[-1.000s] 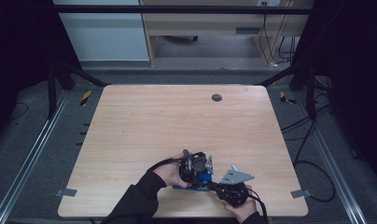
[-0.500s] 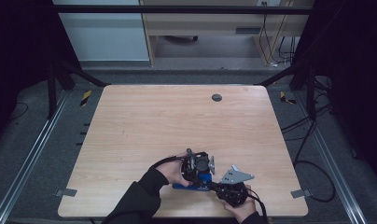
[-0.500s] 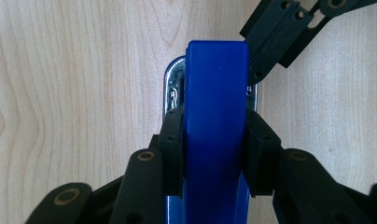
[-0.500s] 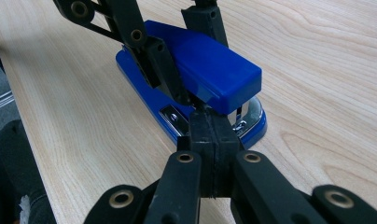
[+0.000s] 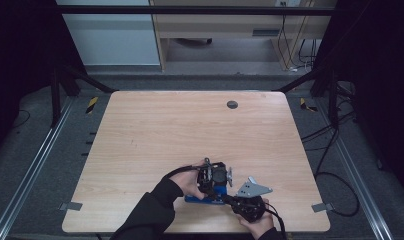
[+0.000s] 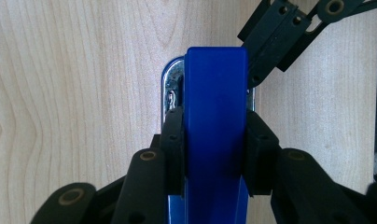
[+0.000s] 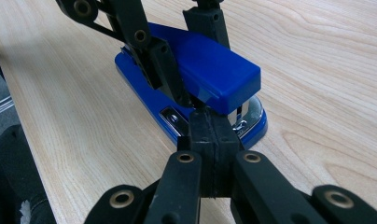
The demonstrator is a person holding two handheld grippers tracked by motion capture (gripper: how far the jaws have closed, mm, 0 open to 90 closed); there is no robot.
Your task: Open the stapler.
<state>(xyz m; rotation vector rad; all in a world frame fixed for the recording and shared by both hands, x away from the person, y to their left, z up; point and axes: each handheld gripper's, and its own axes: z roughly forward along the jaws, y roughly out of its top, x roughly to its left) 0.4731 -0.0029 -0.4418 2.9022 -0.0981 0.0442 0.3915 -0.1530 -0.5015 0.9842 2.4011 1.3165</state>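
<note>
While clamped, blue stapler (image 6: 215,121) between left gripper (image 6: 214,140) pads

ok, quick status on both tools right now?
Left tool: jaws have just been closing, pads now against both sides of the blue stapler.
Right tool: shut, empty, tips at the stapler's front.

Wooden table (image 5: 155,130), grey floor (image 5: 40,165)
</note>
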